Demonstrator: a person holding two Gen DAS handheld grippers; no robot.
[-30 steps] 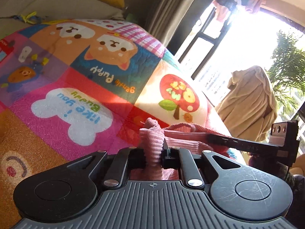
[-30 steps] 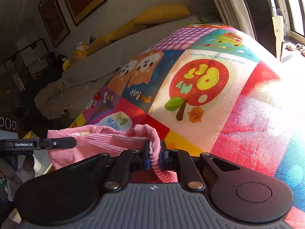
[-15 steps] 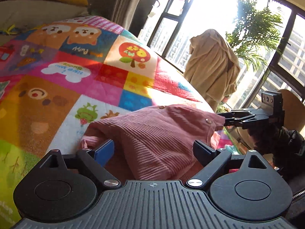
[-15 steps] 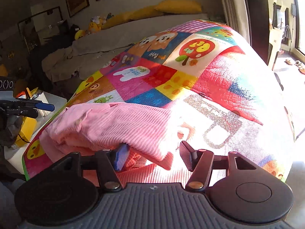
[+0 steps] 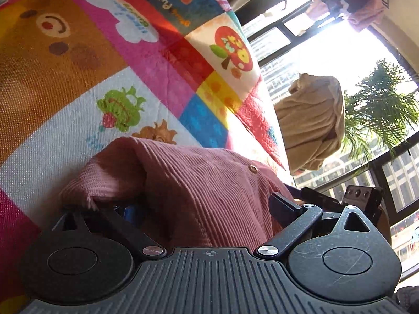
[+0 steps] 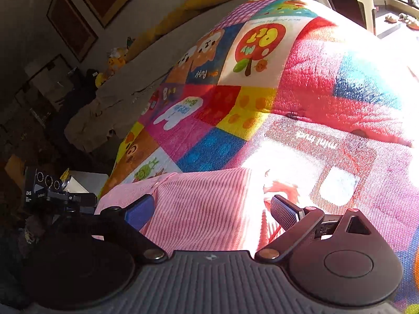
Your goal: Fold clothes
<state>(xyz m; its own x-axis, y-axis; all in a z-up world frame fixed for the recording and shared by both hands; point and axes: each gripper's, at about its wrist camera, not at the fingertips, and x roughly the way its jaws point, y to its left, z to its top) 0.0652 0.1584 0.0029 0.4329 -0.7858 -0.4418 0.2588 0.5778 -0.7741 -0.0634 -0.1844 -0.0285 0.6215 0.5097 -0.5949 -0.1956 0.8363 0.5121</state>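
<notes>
Our left gripper (image 5: 207, 209) and right gripper (image 6: 212, 212) are both spreading wide, jaws opening, pads off the cloth though it lies between them. The pink ribbed garment (image 5: 204, 183) rests folded on the patchwork quilt (image 5: 78, 83). Farther off, a tan cloth (image 5: 314, 120) hangs near the window (image 5: 327, 57).

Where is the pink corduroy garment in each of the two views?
Left wrist view: pink corduroy garment lies low in the middle, directly ahead of the camera.
Right wrist view: garment lies low, middle-left, partly in bright sun.
Shared landmark: the red apple-tree patch on the quilt.
</notes>
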